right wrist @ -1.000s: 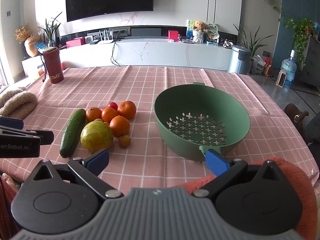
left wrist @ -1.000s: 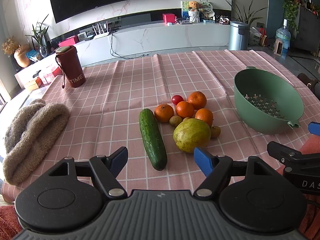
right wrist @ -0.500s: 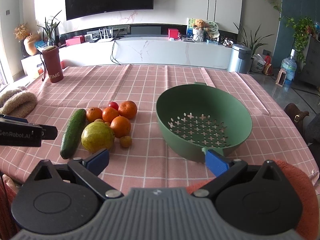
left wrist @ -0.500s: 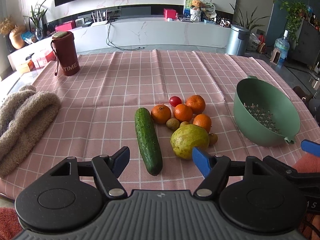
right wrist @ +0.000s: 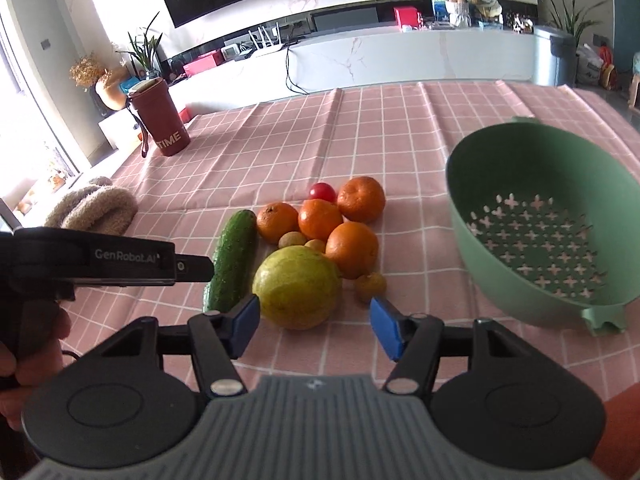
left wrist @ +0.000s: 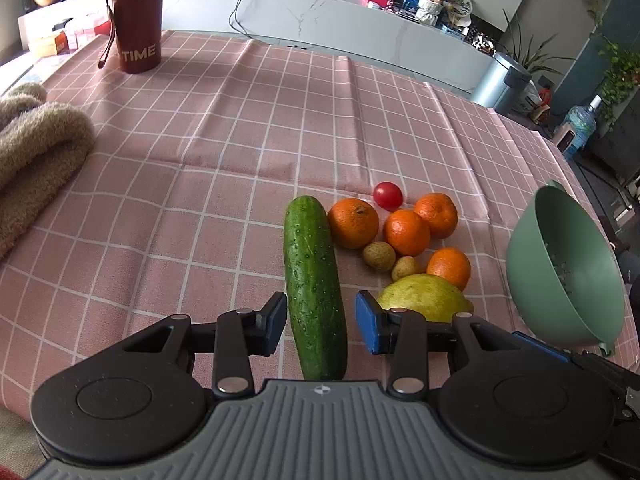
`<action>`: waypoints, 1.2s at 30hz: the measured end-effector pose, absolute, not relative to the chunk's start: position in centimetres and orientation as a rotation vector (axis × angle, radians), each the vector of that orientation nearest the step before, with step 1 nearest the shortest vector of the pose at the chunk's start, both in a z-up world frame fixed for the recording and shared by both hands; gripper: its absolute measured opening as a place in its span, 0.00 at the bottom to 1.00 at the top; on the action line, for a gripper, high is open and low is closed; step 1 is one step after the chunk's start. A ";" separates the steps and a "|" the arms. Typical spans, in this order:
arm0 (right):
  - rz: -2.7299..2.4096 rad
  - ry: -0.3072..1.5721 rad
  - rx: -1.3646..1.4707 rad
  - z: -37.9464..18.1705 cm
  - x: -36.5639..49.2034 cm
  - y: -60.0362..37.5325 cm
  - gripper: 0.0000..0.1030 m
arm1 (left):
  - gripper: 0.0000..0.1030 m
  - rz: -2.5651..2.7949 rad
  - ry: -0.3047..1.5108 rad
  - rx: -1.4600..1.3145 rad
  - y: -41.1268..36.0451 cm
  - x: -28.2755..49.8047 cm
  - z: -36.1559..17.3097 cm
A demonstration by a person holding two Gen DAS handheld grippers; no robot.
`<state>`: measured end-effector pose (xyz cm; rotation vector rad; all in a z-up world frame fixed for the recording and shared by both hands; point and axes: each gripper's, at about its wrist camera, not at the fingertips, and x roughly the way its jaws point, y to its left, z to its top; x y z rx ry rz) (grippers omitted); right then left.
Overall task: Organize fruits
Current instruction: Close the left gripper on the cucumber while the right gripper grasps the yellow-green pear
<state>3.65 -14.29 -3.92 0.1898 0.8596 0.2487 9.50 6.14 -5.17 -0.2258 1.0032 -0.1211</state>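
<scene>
- Since the fruit is to be sorted, I take the green strainer bowl [right wrist: 536, 216] to the right of my right claw [right wrist: 316, 320] as the likely place for it; it holds nothing yet.
- Left claw [left wrist: 322, 322]: jaws open, one blue pad on each side of the near end of the cucumber [left wrist: 314, 280]. No pad touches it that I can see; nothing held. The cucumber lies lengthwise along my line of reach, so a straight squeeze across its width should do.
- Right claw: jaws open wide, nothing held. The big yellow-green fruit [right wrist: 297, 288] sits just ahead, toward the left pad. The opening looks wide enough to take it.
- Fruit cluster lies just beyond both claws: four oranges [right wrist: 352, 249], a small red tomato [right wrist: 322, 192] at the far side, three little brown fruits [right wrist: 371, 287] tucked among them. Several touch, so lifting one may roll a neighbour (judgement).
- Cucumber lies at the left edge of the cluster, just beside the nearest orange.
- Far left of the claws: a dark red cup [right wrist: 160, 120] with a strap, and a folded fuzzy cloth [left wrist: 36, 148] nearer.
- Writing: "TIME" on the cup. "GenRobot.AI" on the side of the left claw's body, read from the right camera.
- Pink checked tablecloth [left wrist: 200, 128] under everything.
</scene>
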 end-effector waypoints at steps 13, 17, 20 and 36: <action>0.265 0.902 0.288 -7.7 8.1 -12.7 0.64 | 0.48 -0.142 1.021 -0.296 7.1 12.8 -8.4; 0.276 0.920 0.333 -8.4 8.6 -13.1 0.64 | 0.48 -0.149 1.029 -0.280 6.8 13.2 -8.9; 0.293 0.924 0.326 -8.6 8.6 -12.9 0.64 | 0.48 -0.153 1.027 -0.269 6.7 13.3 -9.0; 0.323 0.942 0.290 -8.7 8.0 -12.4 0.59 | 0.42 -0.161 1.046 -0.266 7.2 12.4 -8.7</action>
